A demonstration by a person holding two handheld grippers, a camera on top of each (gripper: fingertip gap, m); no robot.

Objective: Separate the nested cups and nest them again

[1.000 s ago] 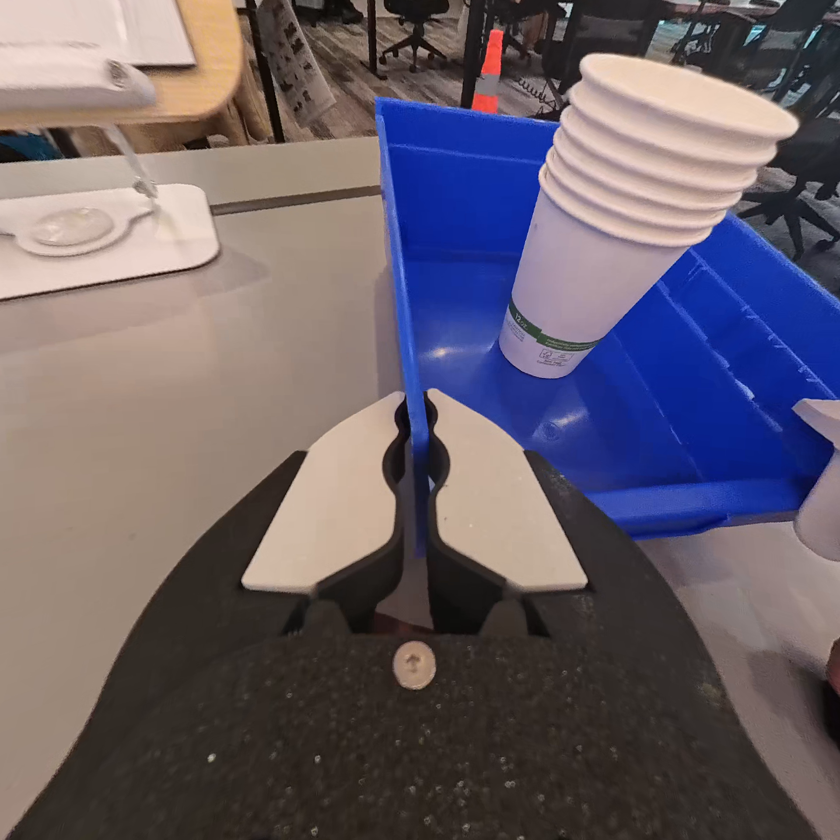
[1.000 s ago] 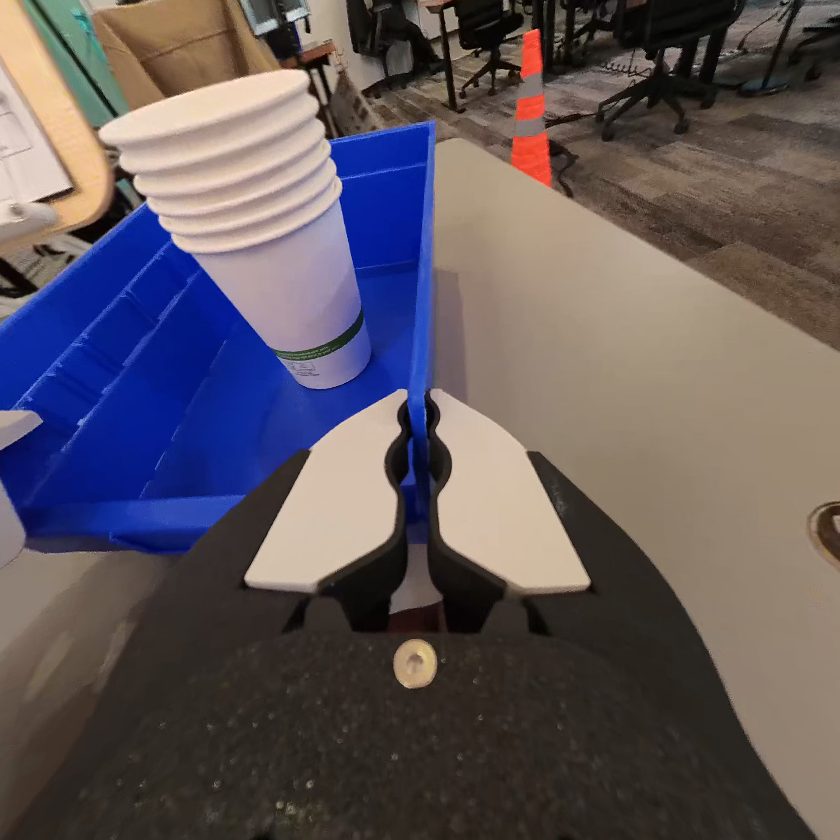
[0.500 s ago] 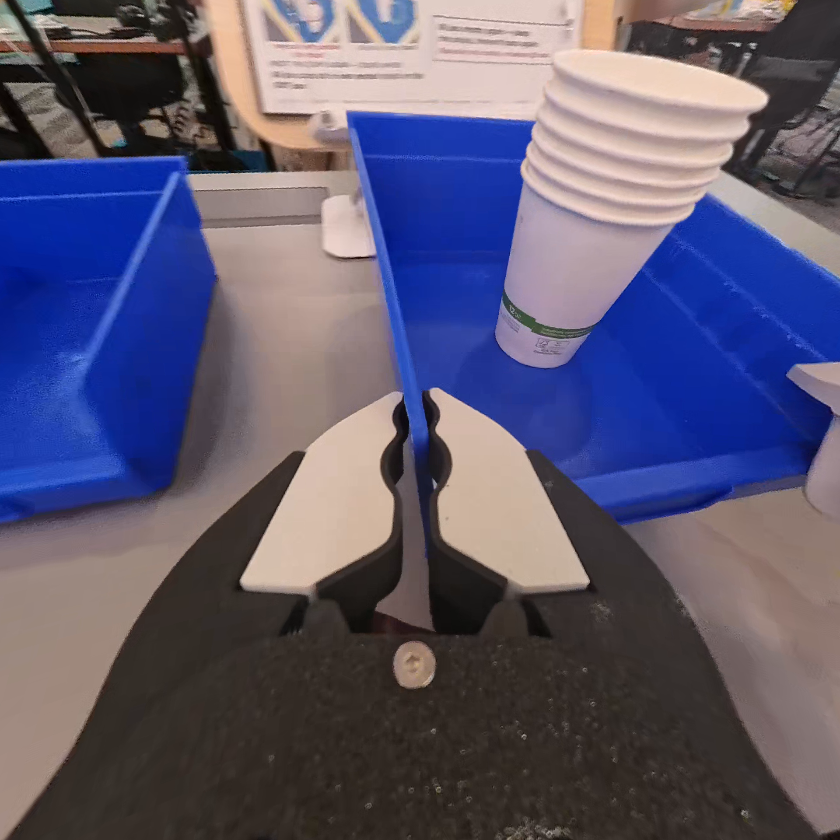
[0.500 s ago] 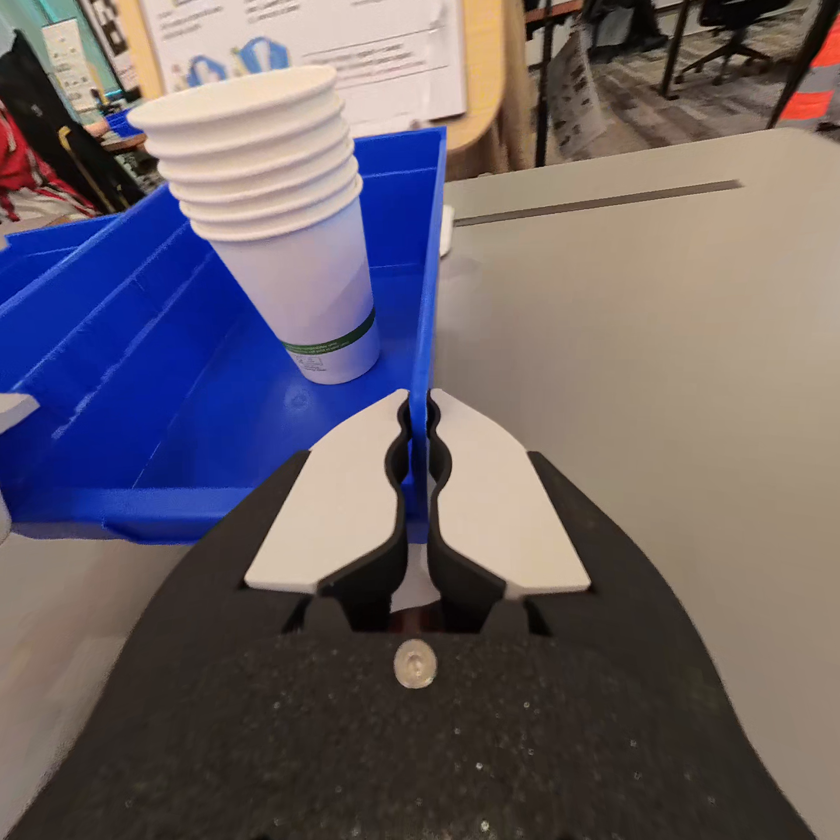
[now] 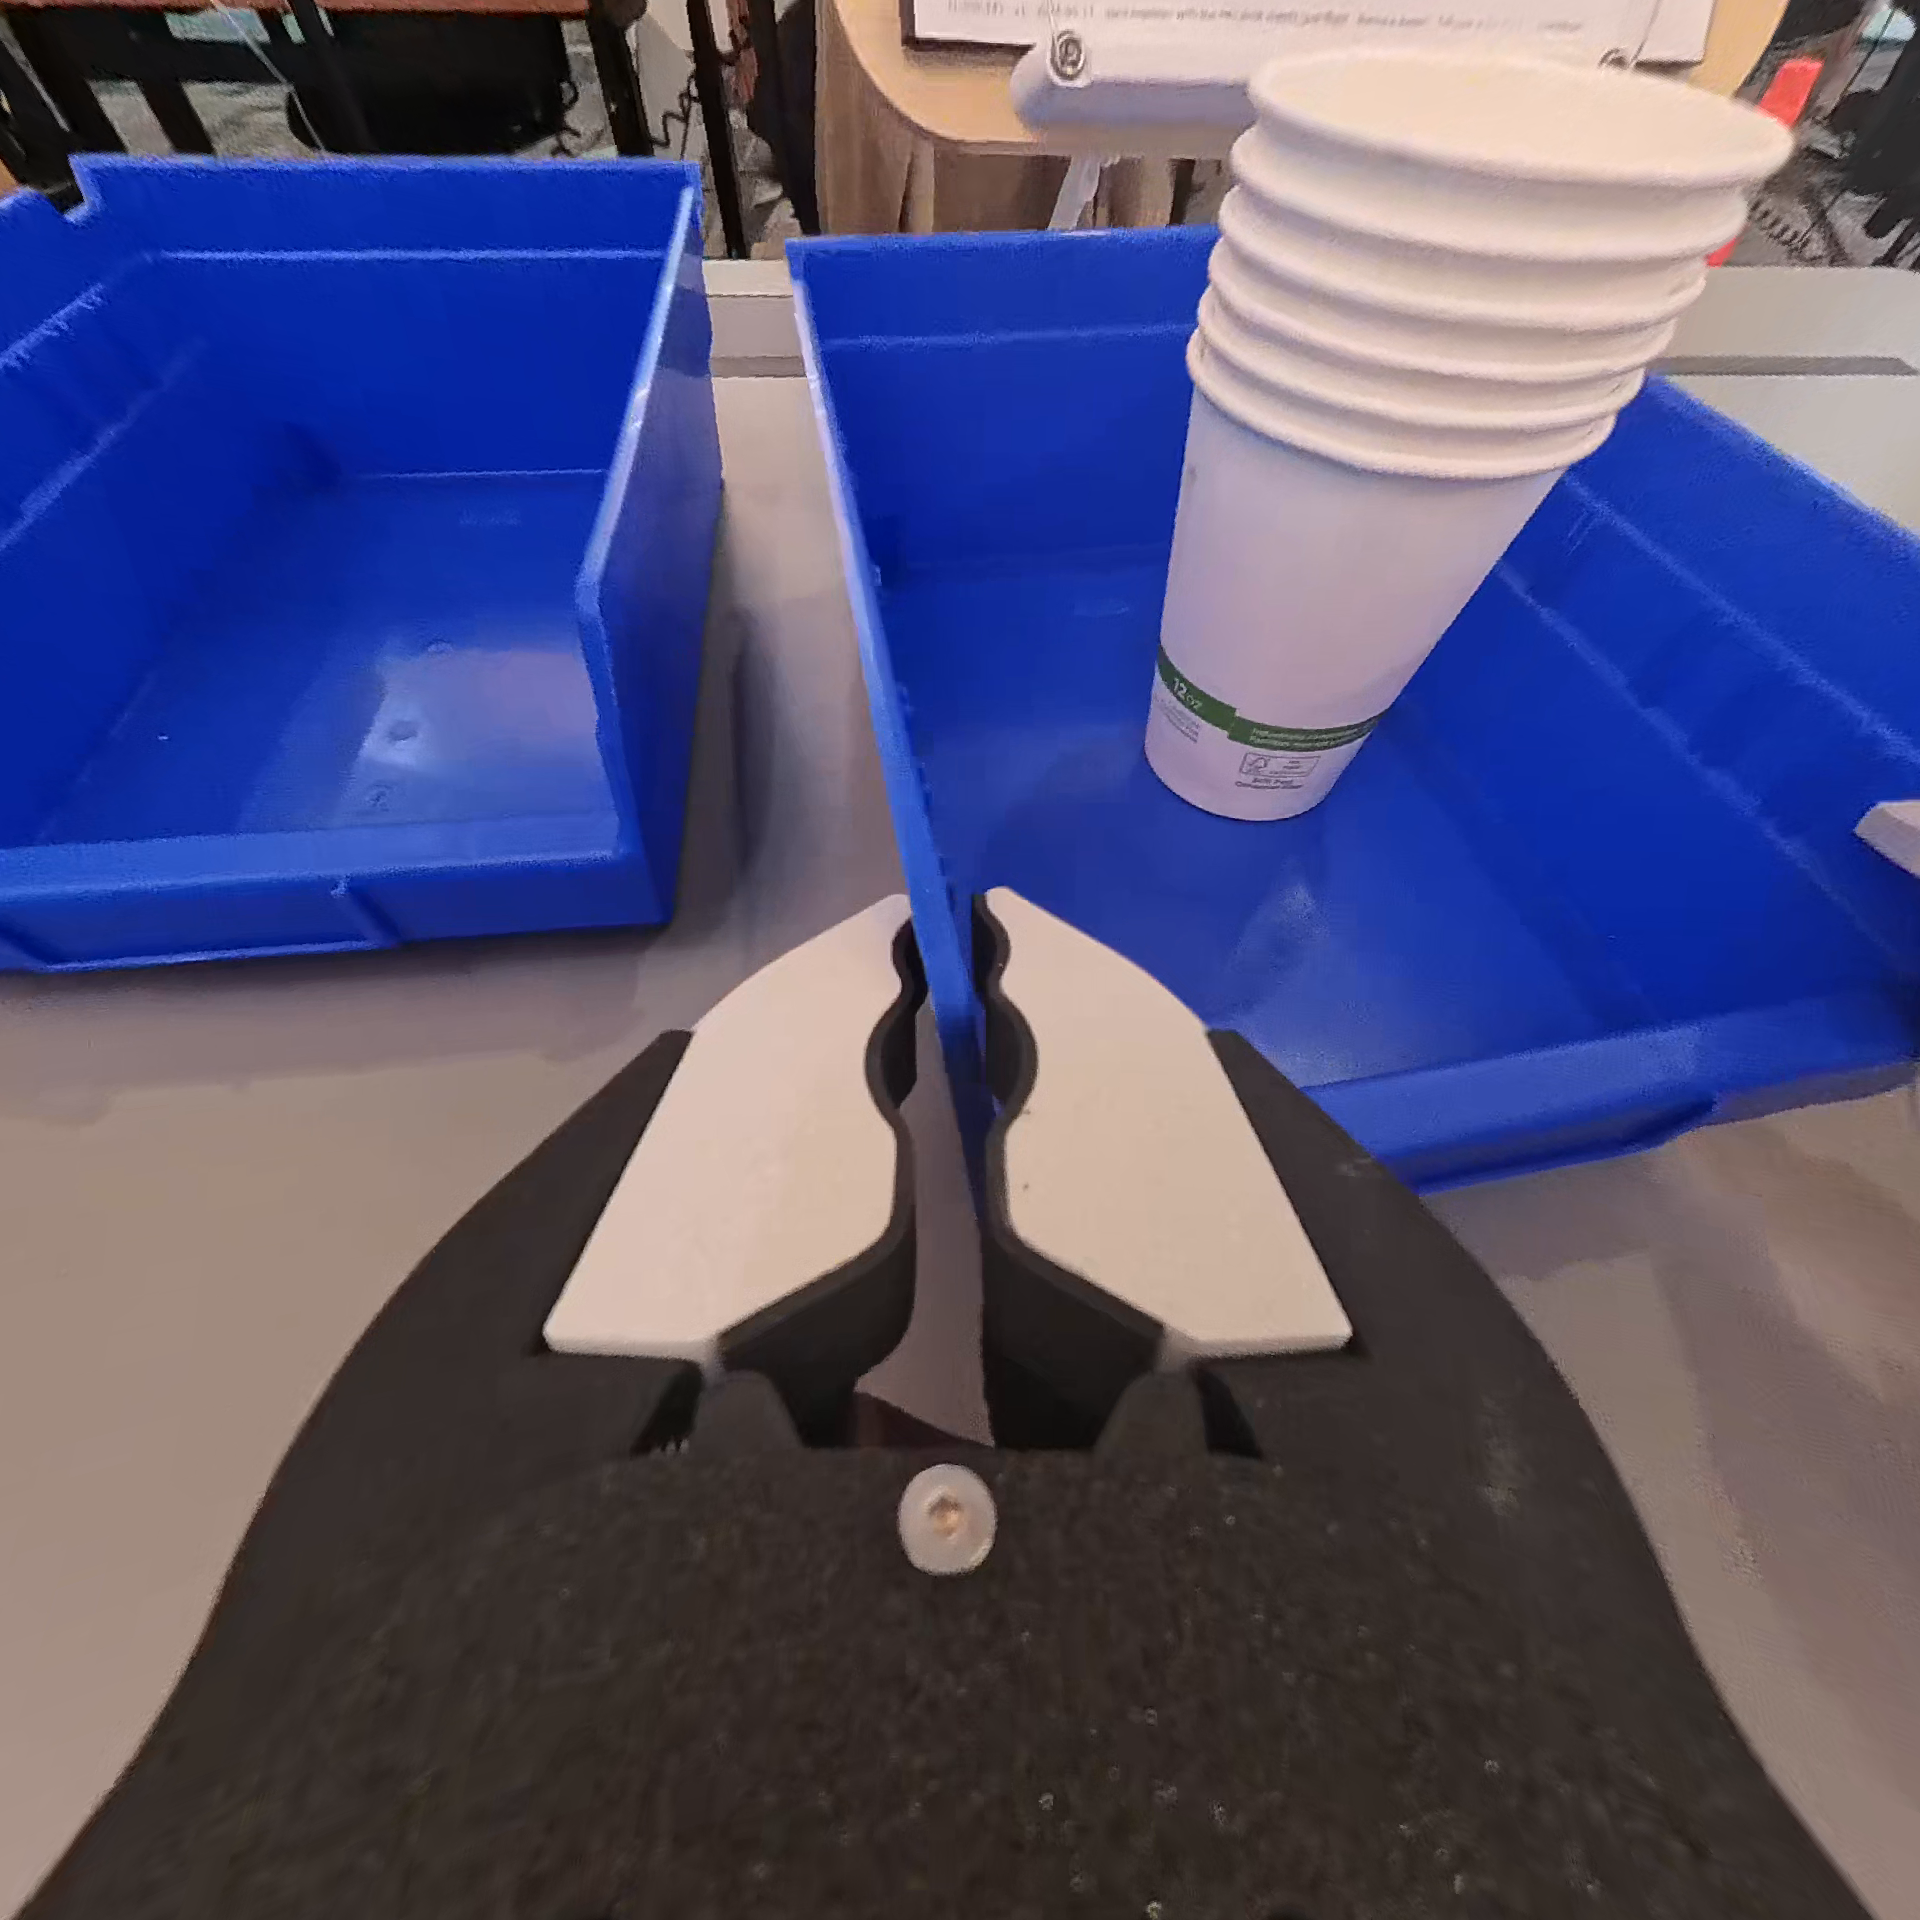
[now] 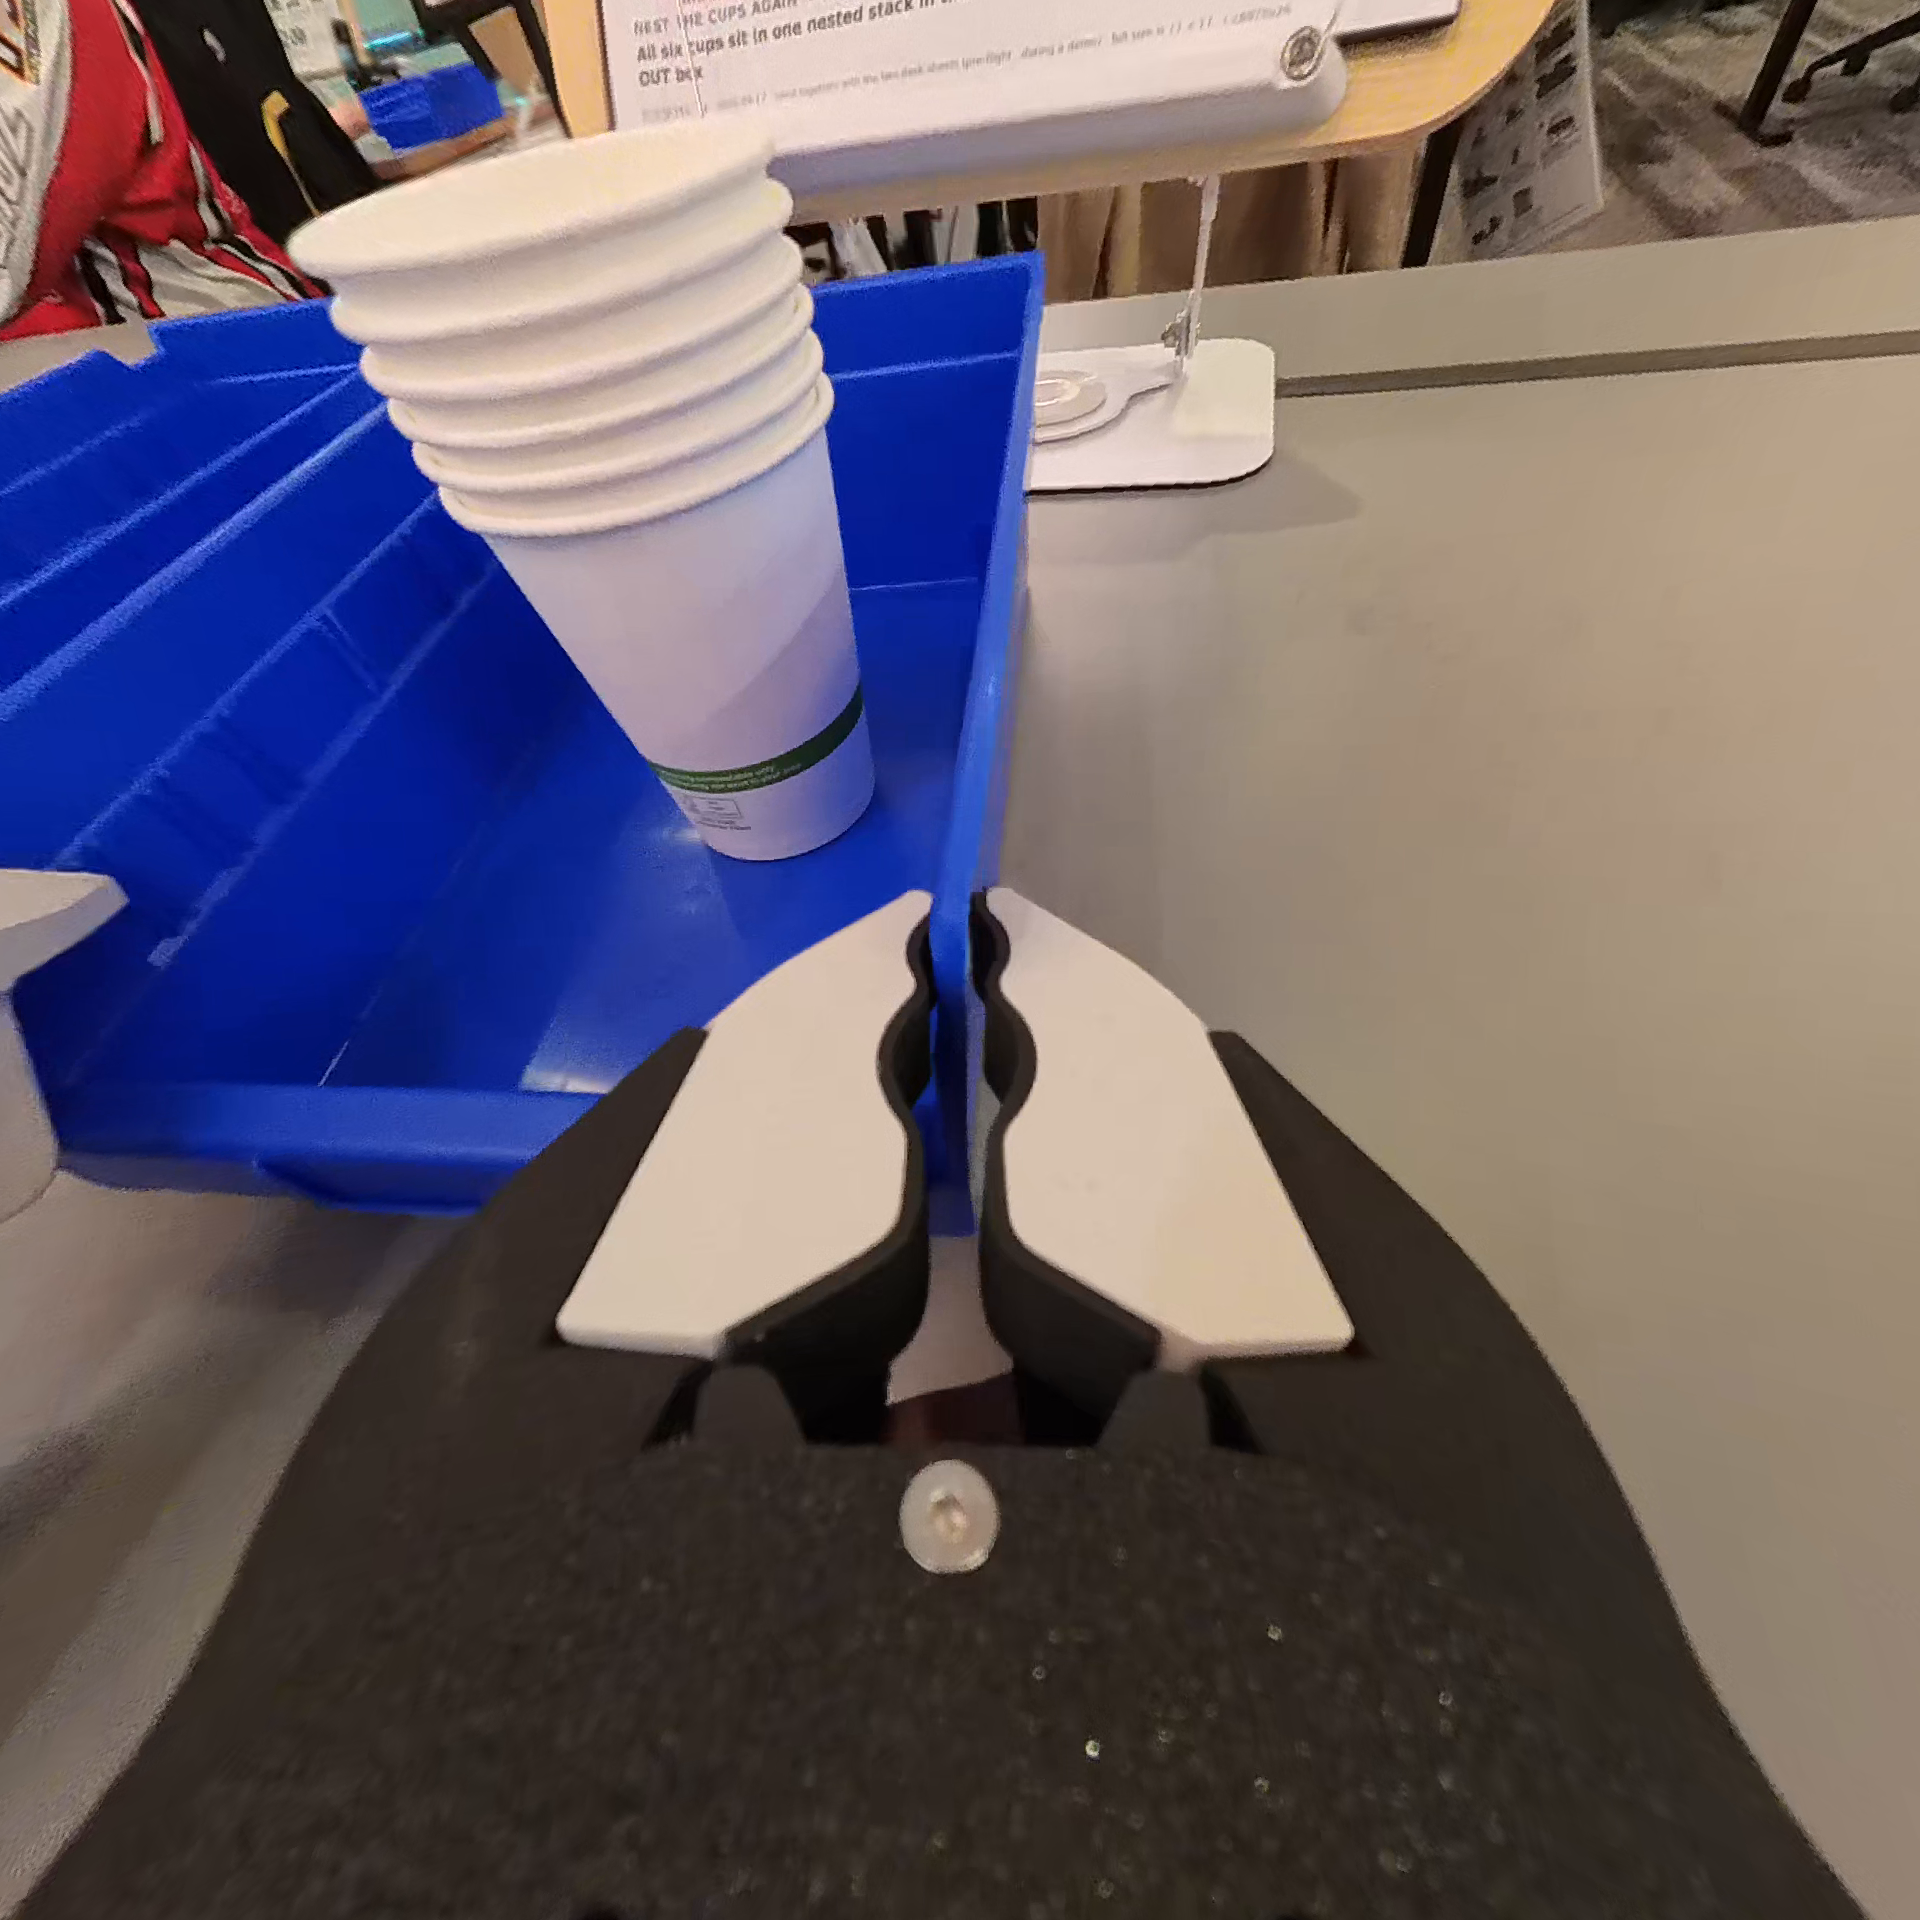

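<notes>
Left wrist view: left gripper (image 5: 943,914) pinches one side wall of the blue bin (image 5: 1714,644), right gripper (image 6: 951,909) the opposite; stack of cups (image 5: 1382,416) stands nested inside, separation seemingly not begun

Glossy blue plastic bin (image 5: 1558,935), matt white paper cups (image 5: 1340,582), smooth grey tabletop (image 6: 1507,831).

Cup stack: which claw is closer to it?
Right. The right claw pinches the bin wall just beside the cup stack; the left claw pinches the opposite wall, farther off.
</notes>
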